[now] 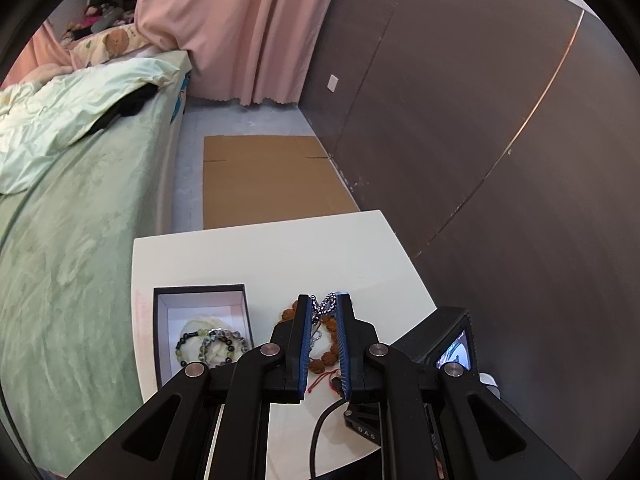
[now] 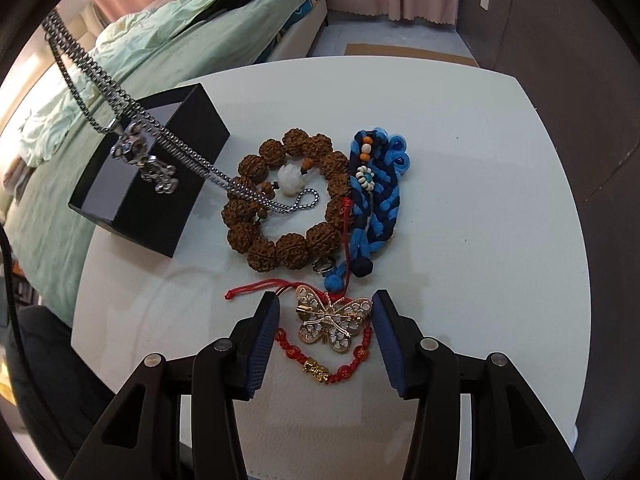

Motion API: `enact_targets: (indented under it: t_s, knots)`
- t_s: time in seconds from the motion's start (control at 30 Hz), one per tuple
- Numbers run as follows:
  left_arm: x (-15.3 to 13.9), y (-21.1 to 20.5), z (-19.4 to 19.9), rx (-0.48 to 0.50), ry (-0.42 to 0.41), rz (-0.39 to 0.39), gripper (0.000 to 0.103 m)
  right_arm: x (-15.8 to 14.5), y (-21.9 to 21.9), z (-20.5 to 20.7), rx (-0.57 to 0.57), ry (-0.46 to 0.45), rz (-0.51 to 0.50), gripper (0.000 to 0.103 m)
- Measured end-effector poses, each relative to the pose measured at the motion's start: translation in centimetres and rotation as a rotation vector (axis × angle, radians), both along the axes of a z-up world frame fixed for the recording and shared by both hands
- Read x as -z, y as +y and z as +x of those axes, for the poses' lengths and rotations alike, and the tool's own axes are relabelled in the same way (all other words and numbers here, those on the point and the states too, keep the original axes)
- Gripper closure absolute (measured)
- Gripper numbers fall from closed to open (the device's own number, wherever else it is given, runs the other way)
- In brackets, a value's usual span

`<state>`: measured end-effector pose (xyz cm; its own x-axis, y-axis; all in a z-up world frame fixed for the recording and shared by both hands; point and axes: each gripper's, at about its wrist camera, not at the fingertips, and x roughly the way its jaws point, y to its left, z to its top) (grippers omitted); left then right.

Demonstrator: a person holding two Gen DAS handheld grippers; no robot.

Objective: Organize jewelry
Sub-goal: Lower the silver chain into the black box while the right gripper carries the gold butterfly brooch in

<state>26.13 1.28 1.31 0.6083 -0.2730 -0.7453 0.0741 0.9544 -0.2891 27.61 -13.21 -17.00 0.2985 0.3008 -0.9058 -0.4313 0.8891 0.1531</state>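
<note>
My left gripper (image 1: 323,300) is shut on a silver chain necklace (image 1: 325,306), which hangs from its tips. In the right wrist view that necklace (image 2: 120,96) stretches taut from the upper left down onto a brown bead bracelet (image 2: 256,236), with its pendant (image 2: 146,160) dangling over the black box (image 2: 132,208). My right gripper (image 2: 326,298) stands open around a gold butterfly brooch (image 2: 334,324) lying on a red cord bracelet (image 2: 320,372). A blue braided bracelet (image 2: 374,200) and a small ring (image 2: 322,268) lie beside the brown beads. The open box (image 1: 162,320) holds bead bracelets (image 1: 212,344).
The white table (image 2: 480,200) stands beside a bed with green bedding (image 1: 72,240). A dark wall (image 1: 500,140) runs along the right, and flat cardboard (image 1: 264,180) lies on the floor beyond the table. A black device with a small screen (image 1: 454,346) sits at the table's right edge.
</note>
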Motion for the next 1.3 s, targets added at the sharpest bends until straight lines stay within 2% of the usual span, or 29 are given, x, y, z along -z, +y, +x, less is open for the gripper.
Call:
enact_targets:
  t_s: [0.03,0.13,0.27,0.6,0.77,1.03,1.3]
  knots:
    - [-0.1,0.1,-0.1,-0.002,-0.001,-0.002,0.09,0.0,0.3,-0.1,0.005,-0.005,-0.014,0.063]
    - [-0.6,0.5,-0.4,-0.006,-0.011,-0.006,0.09,-0.3,-0.6,0.2,0.022,0.022,0.025,0.063]
    - [-2.0,1.2,-1.1,-0.012,-0.041,-0.009,0.09,-1.5,-1.5,0.4,0.052,0.006,0.07,0.064]
    - [-8.0,2.6,-2.0,-0.023,-0.149,0.03,0.09,-6.1,-3.4,-0.3,0.116,-0.077,0.282,0.063]
    - [-10.0,3.5,-2.6,-0.043,-0.185,0.062,0.09,-7.5,-3.0,-0.8,0.119,-0.125,0.394,0.063]
    - [-9.9,5.4,-2.0,-0.076,-0.185,0.082,0.09,-7.2,-2.3,-0.2,0.133,-0.121,0.449,0.063]
    - [-7.2,6.7,-0.4,-0.105,-0.152,0.103,0.09,-6.9,-1.9,-0.3,0.12,-0.114,0.447,0.063]
